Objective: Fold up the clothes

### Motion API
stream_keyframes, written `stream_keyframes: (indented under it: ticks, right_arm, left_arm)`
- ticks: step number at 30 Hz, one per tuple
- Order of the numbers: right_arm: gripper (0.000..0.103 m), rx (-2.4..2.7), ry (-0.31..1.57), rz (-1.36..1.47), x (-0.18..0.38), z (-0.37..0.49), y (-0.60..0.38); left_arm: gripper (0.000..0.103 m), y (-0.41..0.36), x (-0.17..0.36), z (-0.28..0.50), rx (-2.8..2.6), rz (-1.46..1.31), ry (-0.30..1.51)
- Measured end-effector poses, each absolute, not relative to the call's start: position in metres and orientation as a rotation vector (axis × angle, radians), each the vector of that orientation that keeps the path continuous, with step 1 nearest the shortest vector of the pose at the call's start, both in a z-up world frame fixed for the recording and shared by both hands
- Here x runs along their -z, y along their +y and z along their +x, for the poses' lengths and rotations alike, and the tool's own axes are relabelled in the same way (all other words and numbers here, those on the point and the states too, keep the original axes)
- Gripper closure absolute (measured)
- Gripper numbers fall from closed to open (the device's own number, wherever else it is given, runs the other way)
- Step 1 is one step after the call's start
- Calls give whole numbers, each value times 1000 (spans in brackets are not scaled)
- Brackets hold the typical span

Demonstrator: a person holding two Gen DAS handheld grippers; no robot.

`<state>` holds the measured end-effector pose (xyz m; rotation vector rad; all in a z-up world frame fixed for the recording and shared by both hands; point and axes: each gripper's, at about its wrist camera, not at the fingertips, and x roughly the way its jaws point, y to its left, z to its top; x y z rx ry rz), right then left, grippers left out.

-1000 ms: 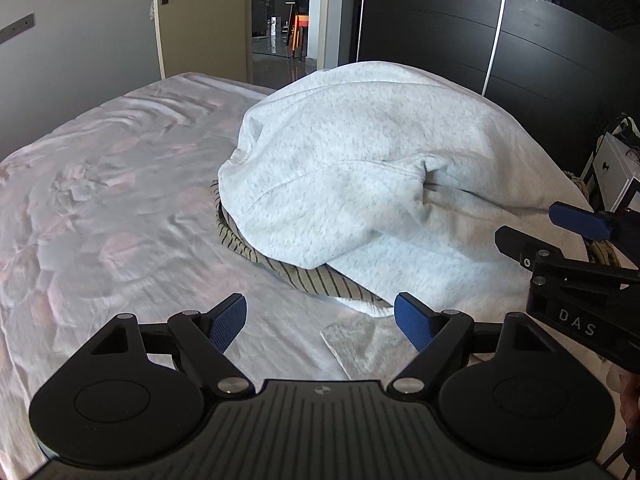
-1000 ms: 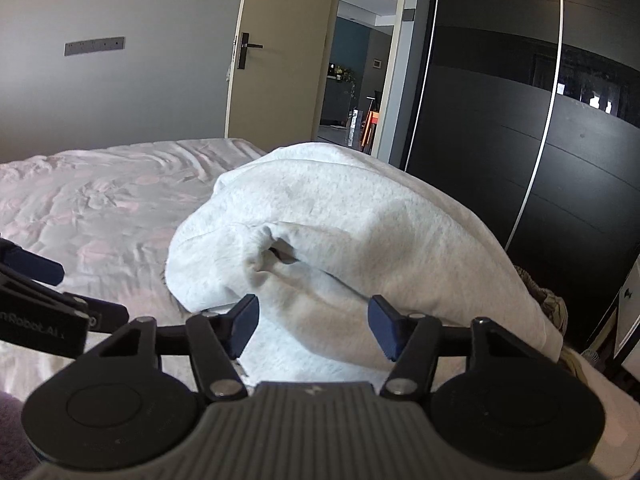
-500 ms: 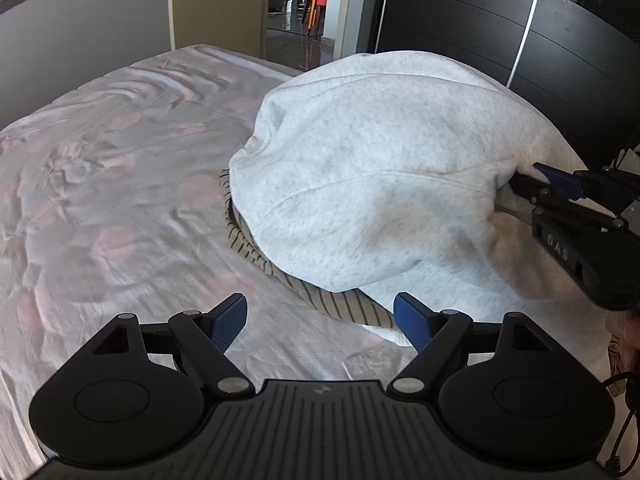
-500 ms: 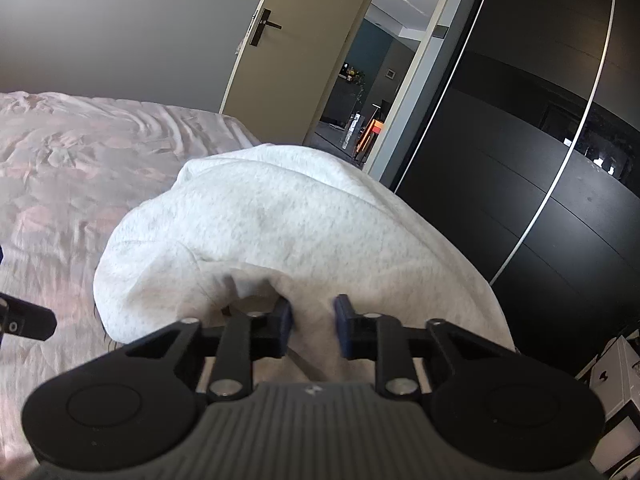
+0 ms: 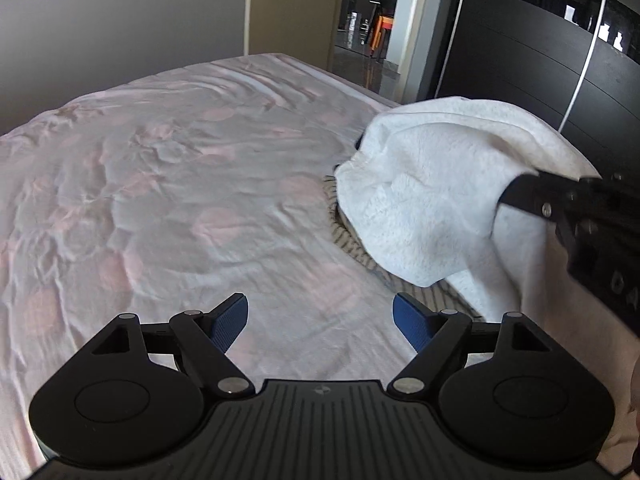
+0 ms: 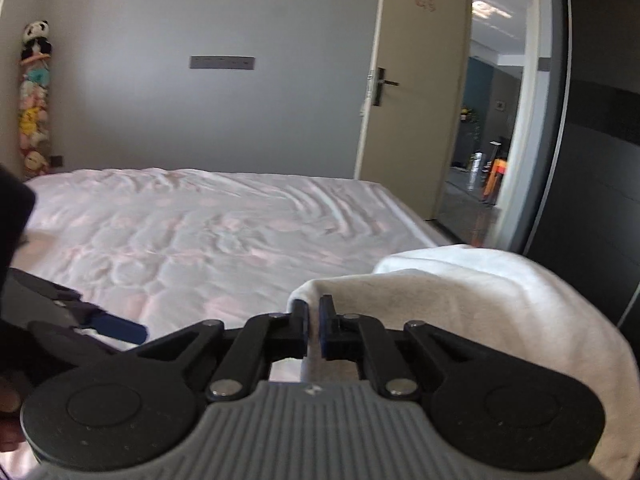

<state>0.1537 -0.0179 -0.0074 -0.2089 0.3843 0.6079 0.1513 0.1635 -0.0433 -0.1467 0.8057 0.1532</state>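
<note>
Your right gripper (image 6: 314, 330) has just closed, pinching the white fleece garment (image 5: 436, 200) at the bed's (image 5: 180, 200) right edge; left gripper (image 5: 320, 322) wide, empty. Soft, light, floppy, so grab a second hem corner

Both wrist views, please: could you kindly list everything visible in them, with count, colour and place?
Light grey fleece sweatshirt: one, pale grey, right side of bed, pinched and lifted.
Striped fabric garment: one, beige with dark stripes, under the sweatshirt.
Bed with pink-patterned sheet: one, pale pink, fills the middle.
Beige door: one, open, on the far wall.
Black glossy wardrobe: one, right side.
Stack of plush toys: several, mixed colours, far left corner.
Grey wall panel: one, far wall.
Left hand-held gripper: black with blue pads, open, empty, over the sheet.
Right hand-held gripper: black, just closed on the sweatshirt.
</note>
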Motion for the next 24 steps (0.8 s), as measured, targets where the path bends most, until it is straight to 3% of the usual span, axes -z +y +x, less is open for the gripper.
stream_keyframes:
  ticks: [9,24]
  right_arm:
    - [97,-697,476,-149,25,112,18]
    - [97,-852,510,-37,-6,106,71]
  left_arm:
    - [23,206,32,123,-225,-179,801]
    - [23,255,30,66,-293,-237,794]
